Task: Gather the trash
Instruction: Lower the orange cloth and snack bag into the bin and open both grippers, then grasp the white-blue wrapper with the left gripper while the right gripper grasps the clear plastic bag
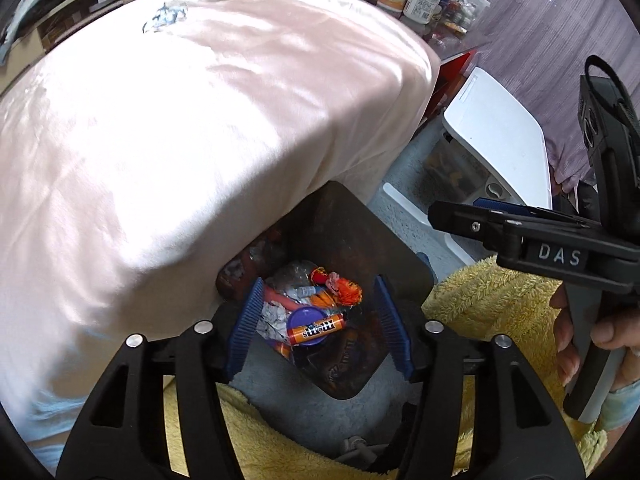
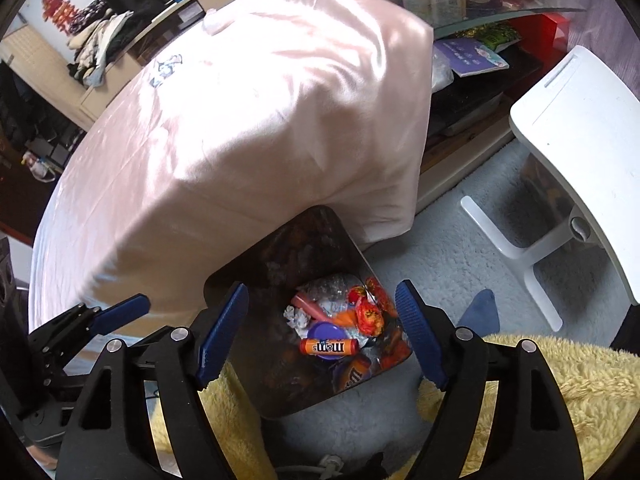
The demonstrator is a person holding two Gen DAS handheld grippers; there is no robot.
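Both grippers, left (image 1: 318, 326) and right (image 2: 322, 332), fingers spread, empty, above dark square bin (image 2: 280, 248); cylindrical orange tube (image 2: 329, 347) inside.

Black tongs (image 2: 322, 332) with ribbed blue pads (image 2: 224, 334), silver screws, "DAS" lettering.

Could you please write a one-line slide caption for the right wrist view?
Open right gripper above a dark bin holding an orange M&M's tube and wrappers, beside a pink-covered table.

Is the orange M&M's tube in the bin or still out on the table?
In the bin. The M&M's tube lies on its side atop the wrappers inside; both views show it there.
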